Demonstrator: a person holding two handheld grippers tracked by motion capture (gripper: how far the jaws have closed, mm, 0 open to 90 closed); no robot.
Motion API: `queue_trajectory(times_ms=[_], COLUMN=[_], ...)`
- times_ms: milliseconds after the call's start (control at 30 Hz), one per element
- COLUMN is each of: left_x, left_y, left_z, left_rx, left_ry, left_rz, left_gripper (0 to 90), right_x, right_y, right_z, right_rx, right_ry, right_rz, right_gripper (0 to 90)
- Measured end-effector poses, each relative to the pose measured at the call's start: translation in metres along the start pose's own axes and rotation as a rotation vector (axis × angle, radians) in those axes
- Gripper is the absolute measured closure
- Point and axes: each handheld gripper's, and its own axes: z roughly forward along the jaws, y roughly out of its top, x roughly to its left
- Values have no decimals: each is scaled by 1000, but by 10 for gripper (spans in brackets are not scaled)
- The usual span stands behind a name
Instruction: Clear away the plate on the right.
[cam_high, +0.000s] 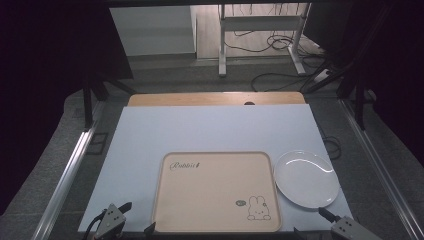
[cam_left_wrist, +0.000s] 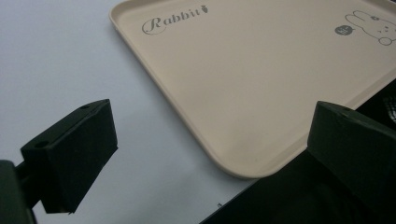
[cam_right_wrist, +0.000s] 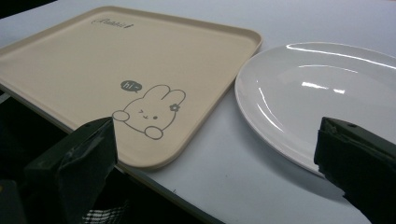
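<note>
Nearest the camera, at the worktop's front edge, sit the two tools. The left hand-held gripper (cam_high: 111, 220) lies at about 7 o'clock, the right hand-held gripper (cam_high: 345, 226) at about 5 o'clock. Both stand with jaws spread wide and nothing between them, as the gripper views confirm.

The beige tray (cam_high: 216, 192) lies flat at 6 o'clock on the pale worktop (cam_high: 210, 127), its near edge at, or slightly over, the front edge. It bears a rabbit drawing (cam_right_wrist: 148, 112) at its near right corner. The white plate (cam_high: 305, 178) rests at roughly 4 o'clock, its rim just beside the tray's right edge, touching or nearly so; I cannot tell which.

Risks noted:
- The plate is glossy and shallow. A grip on its thin rim may slip, and the plate would drop back or chip.
- The plate sits close to the worktop's right margin. A sideways nudge from the right tool could push it off.
- The tray's low rim lies flat against the surface. A jaw may fail to get under it and shove the tray instead, driving it into the plate.
- The tray's near left corner (cam_left_wrist: 243, 170) appears to overhang. Downward pressure there could tip it.
</note>
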Motion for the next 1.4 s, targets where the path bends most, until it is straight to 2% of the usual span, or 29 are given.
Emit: queue_trajectory(times_ms=[300, 567, 733, 833, 1000, 1167, 1267, 1300, 1333, 1400], left_x=[0, -1, -1, -1, -1, -1, -1, -1, -1, -1], left_y=[0, 0, 0, 1, 1, 1, 1, 1, 1, 1], left_z=[1, 1, 1, 2, 2, 2, 2, 2, 2, 2], left_rx=[5, 10, 11, 15, 17, 19, 19, 19, 20, 20], left_ry=[3, 5, 6, 7, 8, 9, 10, 10, 10, 10], left_rz=[1, 3, 3, 5, 7, 8, 8, 8, 8, 8], left_gripper=[14, 16, 17, 18, 19, 19, 19, 19, 19, 19], right_x=[-3, -6, -7, -10, -13, -6, -3, -3, 0, 0], right_y=[2, 3, 3, 2, 2, 3, 3, 3, 3, 3], right_z=[5, 9, 12, 14, 15, 18, 22, 22, 25, 25], right_rx=[24, 52, 81, 96, 102, 136, 167, 167, 186, 190], right_ry=[-38, -36, -83, -111, -109, -193, -234, -234, -269, -280], right_rz=[-66, -73, -98, -97, -99, -217, -265, -265, -311, -324], right_gripper=[0, 0, 0, 0, 0, 0, 37, 37, 62, 71])
